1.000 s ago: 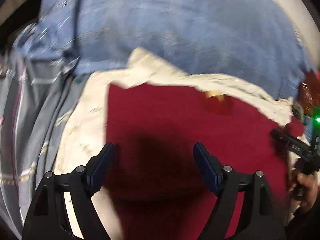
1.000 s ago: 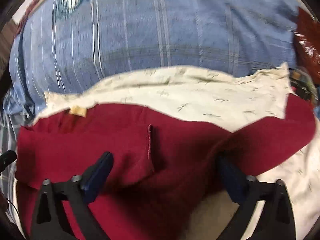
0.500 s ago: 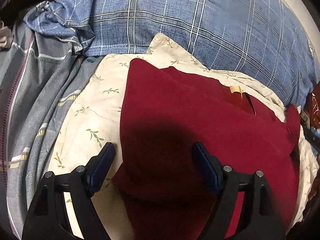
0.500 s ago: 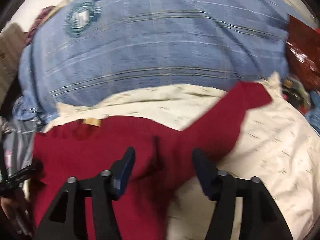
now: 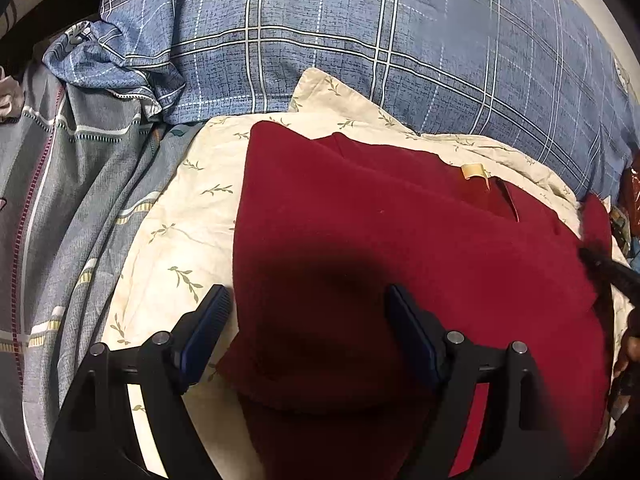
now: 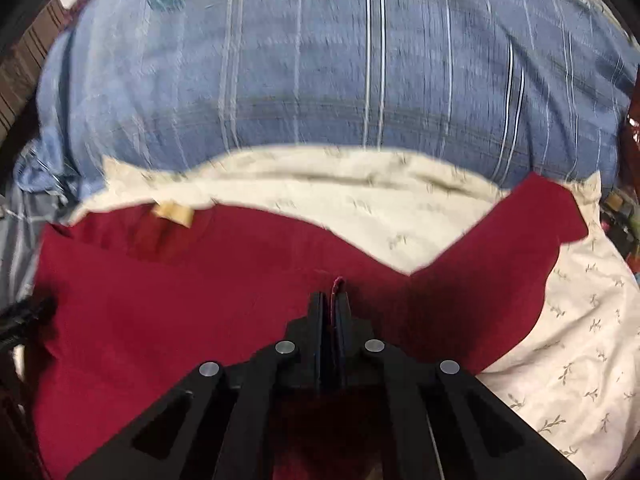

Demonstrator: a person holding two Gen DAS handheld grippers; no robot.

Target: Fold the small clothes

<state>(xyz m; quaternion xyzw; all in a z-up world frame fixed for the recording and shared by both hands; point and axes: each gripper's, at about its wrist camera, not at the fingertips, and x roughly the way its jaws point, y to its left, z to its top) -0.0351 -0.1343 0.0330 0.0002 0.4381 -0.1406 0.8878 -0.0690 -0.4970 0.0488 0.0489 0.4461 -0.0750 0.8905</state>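
A dark red garment point(image 5: 400, 248) lies on a cream leaf-print cloth point(image 5: 180, 220), its tan neck label point(image 5: 474, 171) at the far side. My left gripper point(image 5: 308, 316) is open just above the garment's near left part, its left side folded over. In the right wrist view the garment point(image 6: 180, 312) spreads left, one sleeve point(image 6: 520, 232) reaching up right. My right gripper point(image 6: 331, 304) is shut on a pinched ridge of the red fabric. Its tip shows at the left wrist view's right edge point(image 5: 608, 272).
A blue plaid pillow or quilt point(image 5: 400, 40) lies behind the cloth, also in the right wrist view point(image 6: 320, 72). Grey striped bedding point(image 5: 60, 200) bunches at the left. The cream cloth point(image 6: 560, 340) extends to the right. Red clutter point(image 5: 632, 200) sits at the far right edge.
My right gripper has closed from wide open onto a fold of the red garment. The left gripper stays open and has hardly moved in the last half second.
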